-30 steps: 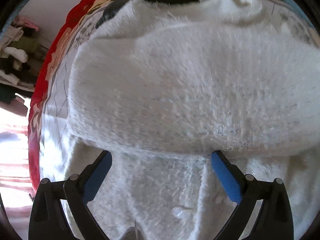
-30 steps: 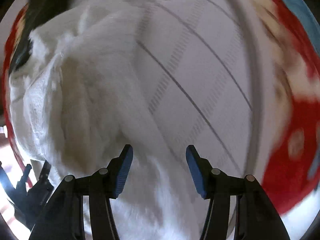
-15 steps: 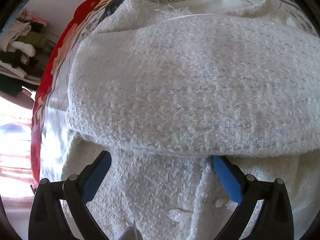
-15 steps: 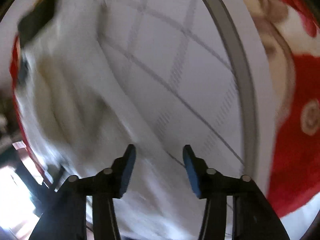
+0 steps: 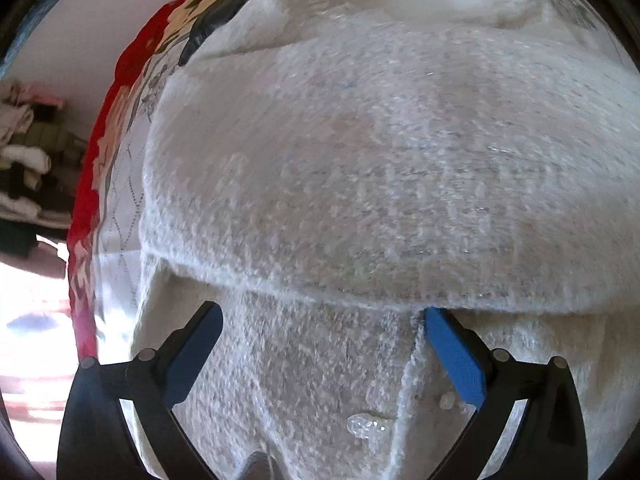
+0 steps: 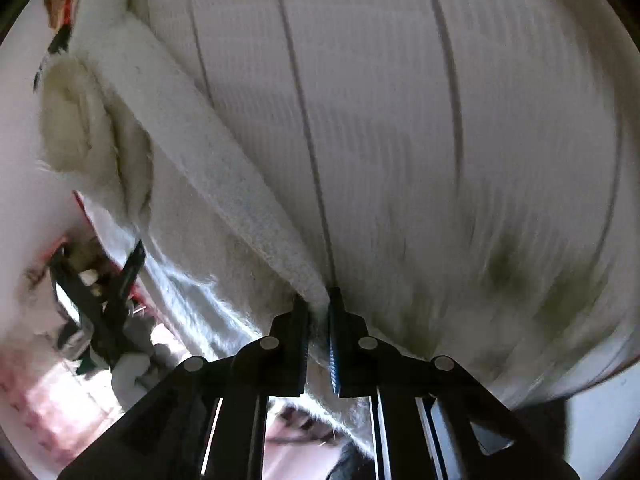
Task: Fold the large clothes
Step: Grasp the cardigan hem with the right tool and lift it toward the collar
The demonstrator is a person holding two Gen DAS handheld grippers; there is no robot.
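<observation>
Fuzzy white knit is being clamped between the jaws of the right gripper, which are now drawn together on a thin edge of the white sweater; a second ago those jaws were being held well apart over the fabric with nothing pinched, so a grasp is only now being made. From the pinch outward, a long band of the knit is being stretched up and to the left in the right wrist view, towards a bunched, rounded end, and beyond it the pale bedsheet with its thin dark lines is being shown, blurred by motion. The left gripper is being held with its blue pads wide apart, nothing between them being pressed, just as it was a second ago; it is being hovered above the sweater's lower layer, close under the rim of a folded-over panel. The garment is lying on the bed, its bulk filling the left wrist view, with the red floral blanket being seen at the left edge and a heap of other clothes beyond. By this fresh grip the next fold is judged to be starting: the pinched edge is probably being readied for carrying across the body, while the left side is being left free.
</observation>
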